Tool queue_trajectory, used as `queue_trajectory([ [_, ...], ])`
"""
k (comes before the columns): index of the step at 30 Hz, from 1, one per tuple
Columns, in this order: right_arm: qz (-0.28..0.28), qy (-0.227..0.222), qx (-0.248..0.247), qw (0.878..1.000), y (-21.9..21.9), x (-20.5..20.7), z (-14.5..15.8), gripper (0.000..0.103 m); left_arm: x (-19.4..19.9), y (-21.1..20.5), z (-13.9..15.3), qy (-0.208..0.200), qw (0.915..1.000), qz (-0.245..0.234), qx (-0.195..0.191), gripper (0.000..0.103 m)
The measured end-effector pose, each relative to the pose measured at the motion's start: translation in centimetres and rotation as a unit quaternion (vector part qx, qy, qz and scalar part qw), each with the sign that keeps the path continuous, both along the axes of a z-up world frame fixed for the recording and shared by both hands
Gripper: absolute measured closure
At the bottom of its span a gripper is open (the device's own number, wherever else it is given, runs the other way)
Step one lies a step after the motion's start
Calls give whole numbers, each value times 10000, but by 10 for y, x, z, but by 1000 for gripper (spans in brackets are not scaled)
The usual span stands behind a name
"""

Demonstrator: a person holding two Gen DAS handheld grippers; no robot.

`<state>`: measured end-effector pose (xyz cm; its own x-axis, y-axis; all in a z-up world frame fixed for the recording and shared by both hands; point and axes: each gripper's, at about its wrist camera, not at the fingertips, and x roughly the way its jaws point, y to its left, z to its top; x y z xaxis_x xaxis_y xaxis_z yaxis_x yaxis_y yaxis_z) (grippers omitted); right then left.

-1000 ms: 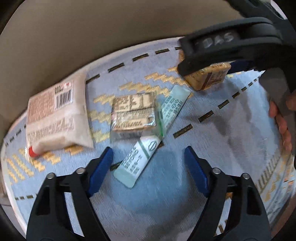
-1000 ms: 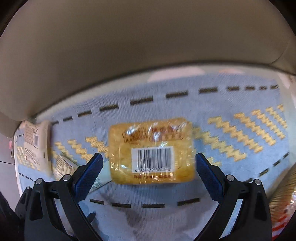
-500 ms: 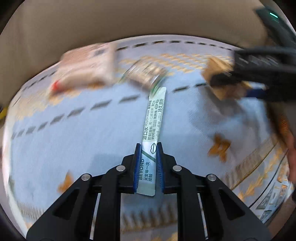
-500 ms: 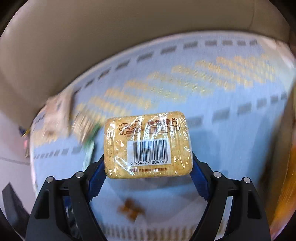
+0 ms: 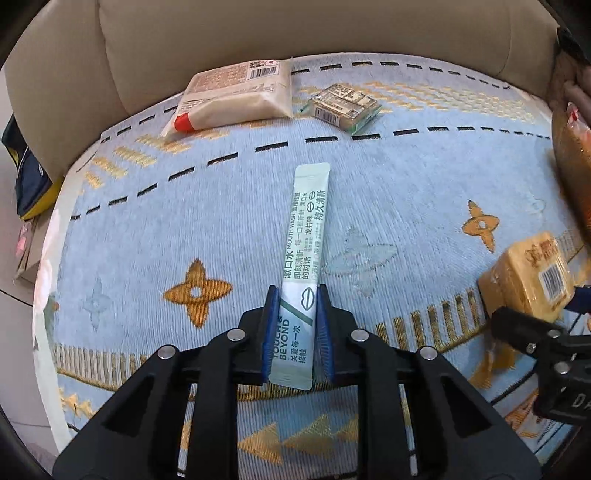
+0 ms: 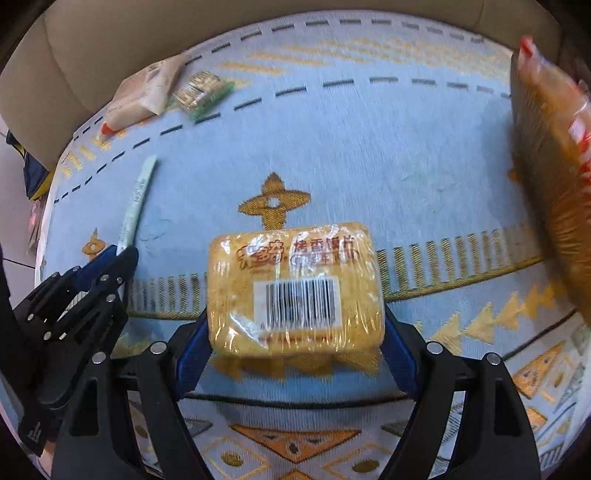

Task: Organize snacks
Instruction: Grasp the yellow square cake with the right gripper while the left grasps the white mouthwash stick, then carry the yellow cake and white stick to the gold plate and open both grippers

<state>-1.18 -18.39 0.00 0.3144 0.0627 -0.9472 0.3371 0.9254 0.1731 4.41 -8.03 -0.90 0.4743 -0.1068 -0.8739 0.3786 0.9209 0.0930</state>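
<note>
The left claw (image 5: 294,325) reaches forward, low over the blue patterned cover (image 5: 406,192) of a beige sofa (image 5: 221,33), its blue pads clenched on the near end of a pale green sachet (image 5: 303,258) that juts straight out toward the far side. The sachet's print reads "TOUCH & BEYOND" near the pads and "MOUTH WASH" farther up, with Chinese lines alongside (so not a snack by its own label). The right claw (image 6: 291,339) is likewise level and pointing forward, to the right of the left one, gripping a yellow plastic-wrapped cake (image 6: 295,284) by its two sides; the wrap carries red-brown Chinese lettering and a white barcode label whose digits are too blurred to read. In the left wrist view that same cake shows at the right edge, with letters "DA" on the black claw body below it. At the far left of the cover, against the backrest, lies a cream packet (image 5: 236,96) with a red end, a barcode and "365" printed on it, and just to its right a small clear-wrapped bar (image 5: 343,107) with green edging, its text unreadable. At the far right stands a large orange bag (image 6: 550,155) with red and white marks, blurred.
</note>
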Motion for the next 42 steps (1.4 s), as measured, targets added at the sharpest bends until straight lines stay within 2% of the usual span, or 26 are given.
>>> queue_trajectory([
  [2, 21, -44, -62, 10000, 3, 3, -1, 21, -3, 5, 2, -31, 10000, -19, 1, 83],
  [7, -1, -193, 156, 9997, 2, 16, -7, 5, -7, 3, 0, -203, 9998, -16, 78, 79],
  [8, 7, -189, 118, 9998, 6, 21, -9, 5, -7, 1, -1, -258, 9996, -17, 143, 77],
  [11, 188, -93, -196, 9996, 13, 31, -12, 5, -6, 3, 2, -408, 9984, 125, 375, 53],
  [13, 244, -67, -310, 9992, 16, 31, -12, 5, 1, 12, 6, -261, 9993, 242, 75, 53],
  [15, 259, -60, -358, 9990, 19, 34, -14, 5, 7, 18, 8, -100, 9994, 306, -157, 55],
  [16, 267, -49, -399, 9988, 20, 35, -14, 6, 7, 17, 9, -81, 9995, 273, -170, 61],
  [17, 297, -4, -546, 9981, 22, 36, -14, 9, 6, 15, 12, -87, 9995, 212, -223, 80],
  [18, 341, -17, -615, 9975, 28, 40, -14, 14, 4, 14, 13, -106, 9993, 190, -289, 85],
  [19, 367, -40, -596, 9975, 29, 40, -13, 19, 3, 16, 13, -111, 9987, 229, -436, 86],
  [22, 432, -55, -672, 9968, 33, 41, -13, 22, 2, 24, 11, -117, 9962, 349, -785, 86],
  [34, 423, -96, -680, 9967, 34, 38, -13, 23, 1, 30, 12, -102, 9937, 451, -1025, 86],
  [42, 425, -55, -655, 9969, 34, 40, -13, 22, -2, 32, 13, -64, 9942, 412, -991, 86],
])
